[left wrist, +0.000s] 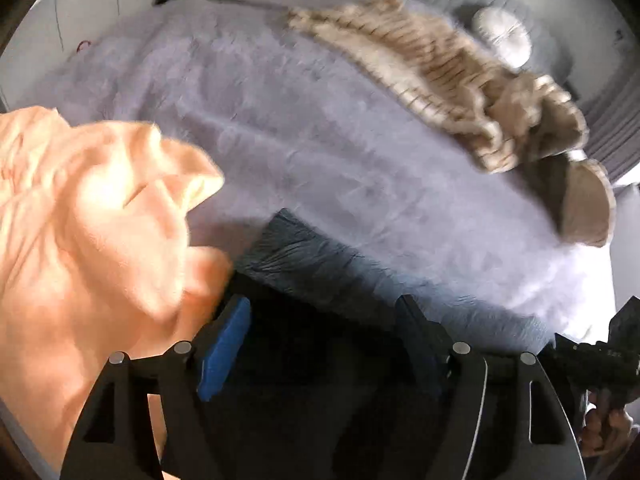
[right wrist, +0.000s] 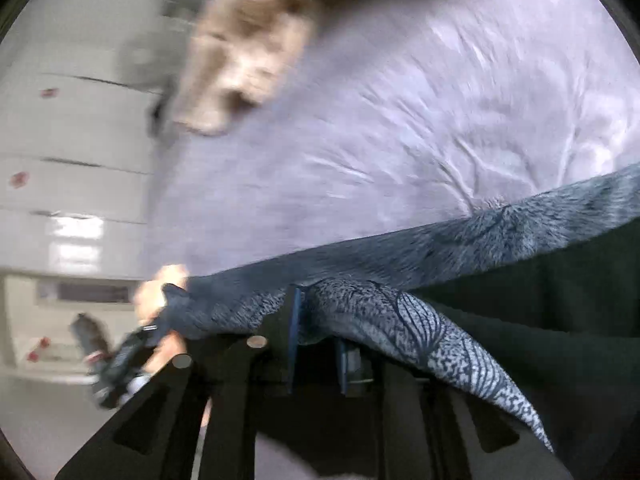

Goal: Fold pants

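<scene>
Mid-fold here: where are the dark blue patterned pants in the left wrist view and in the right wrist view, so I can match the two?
Left wrist: the pants sit low centre, a dark blue band just ahead of the fingers, beside the peach cloth.
Right wrist: the pants cross the lower frame from left to the right edge, a patterned fold draping over the fingers.
Shared landmark: the beige striped blanket on the lavender bedspread.

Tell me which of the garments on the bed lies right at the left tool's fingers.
The dark blue-grey pants, spread straight ahead of the left tool. The peach garment lies to one side; the beige striped one lies far across the bed.
</scene>
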`<state>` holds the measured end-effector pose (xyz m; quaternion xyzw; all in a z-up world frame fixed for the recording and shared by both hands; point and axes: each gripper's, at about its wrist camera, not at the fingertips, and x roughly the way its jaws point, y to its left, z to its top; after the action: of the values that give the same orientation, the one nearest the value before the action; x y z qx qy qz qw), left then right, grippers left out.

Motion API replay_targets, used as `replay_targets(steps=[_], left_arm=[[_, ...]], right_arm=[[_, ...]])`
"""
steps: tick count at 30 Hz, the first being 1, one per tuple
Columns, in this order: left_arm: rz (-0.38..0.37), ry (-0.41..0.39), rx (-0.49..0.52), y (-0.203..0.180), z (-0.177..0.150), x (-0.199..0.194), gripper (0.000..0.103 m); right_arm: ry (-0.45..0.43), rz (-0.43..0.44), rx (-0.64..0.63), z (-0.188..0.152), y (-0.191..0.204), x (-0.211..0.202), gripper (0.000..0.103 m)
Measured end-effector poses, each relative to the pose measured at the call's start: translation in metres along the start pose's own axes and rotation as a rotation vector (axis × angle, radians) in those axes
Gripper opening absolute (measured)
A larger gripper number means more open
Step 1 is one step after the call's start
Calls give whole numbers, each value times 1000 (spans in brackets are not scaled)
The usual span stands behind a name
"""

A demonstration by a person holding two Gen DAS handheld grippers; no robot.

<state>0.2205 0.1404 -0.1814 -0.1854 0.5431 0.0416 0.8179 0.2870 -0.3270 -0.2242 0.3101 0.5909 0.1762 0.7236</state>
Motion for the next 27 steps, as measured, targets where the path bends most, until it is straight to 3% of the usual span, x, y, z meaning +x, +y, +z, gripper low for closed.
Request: replay_targets(steps=[1, 2, 3, 5, 9, 12, 15, 17, 19, 21, 23, 25, 26, 27], left_arm=[[6, 10, -4, 4, 1, 0, 76], [9, 8, 1, 7, 0, -4, 76], [17, 0, 26, 8, -2, -11, 76], [17, -4, 84, 6, -8, -24, 76], [-30, 11, 205, -23, -27, -29, 76], [-46, 35, 275, -58, -27, -5, 76], [50, 4, 287, -76, -13, 26, 76], [159, 13, 284, -73, -1, 51, 76], [120, 30, 256, -65, 9, 58, 76], [124, 27, 276, -63, 14, 49, 76], [176, 17, 306, -63, 13, 37, 76], [132, 39, 329, -63, 6, 23, 76], [108, 53, 339, -65, 1, 16, 76], [82, 65, 359, -70, -6, 9, 76]], right_arm=[[6, -24, 15, -2, 3, 4, 21], [-6, -36, 20, -7, 8, 3, 28], [-18, -43, 12, -12, 13, -2, 46], [-48, -79, -53, -32, 37, -25, 60], [-55, -21, -213, -73, 88, -41, 60], [29, -45, -286, -82, 109, -4, 58], [51, -143, -309, -64, 114, 34, 58], [-16, -318, -319, -45, 106, 35, 54], [-64, -372, -232, -26, 85, 22, 41], [-51, -236, -103, -20, 66, 0, 37], [-78, -232, -102, -30, 69, -24, 40], [-86, -204, -119, -48, 73, -50, 51], [-95, -170, -110, -55, 70, -62, 64], [-105, -153, -98, -59, 68, -70, 71]])
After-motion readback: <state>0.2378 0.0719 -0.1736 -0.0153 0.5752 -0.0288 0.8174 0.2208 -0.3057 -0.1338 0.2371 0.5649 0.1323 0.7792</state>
